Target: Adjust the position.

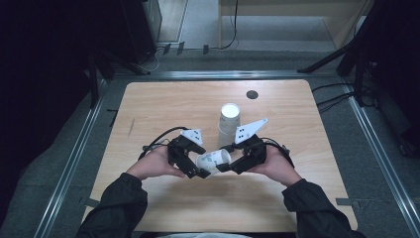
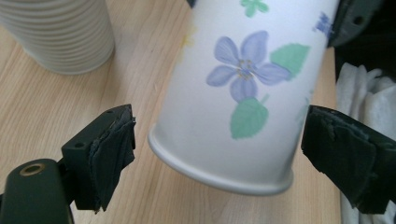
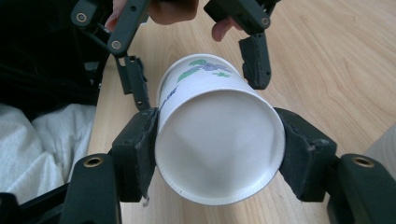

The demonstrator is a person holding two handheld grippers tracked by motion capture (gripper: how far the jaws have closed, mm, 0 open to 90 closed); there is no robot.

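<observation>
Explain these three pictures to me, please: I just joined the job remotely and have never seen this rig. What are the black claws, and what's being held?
The black claws are hand-held tools, one in each of a person's hands. The high view looks down on the wooden table. The other two pictures come from cameras riding on each tool, looking along its jaws.

The right gripper clamps a flowered paper cup near its closed bottom end, holding it sideways above the table. The left gripper has its jaws open around the cup's other end, with a gap on both sides.

On the table stands a stack of white cups, upside down, just behind the hands. A small dark round spot sits near the far edge.
</observation>
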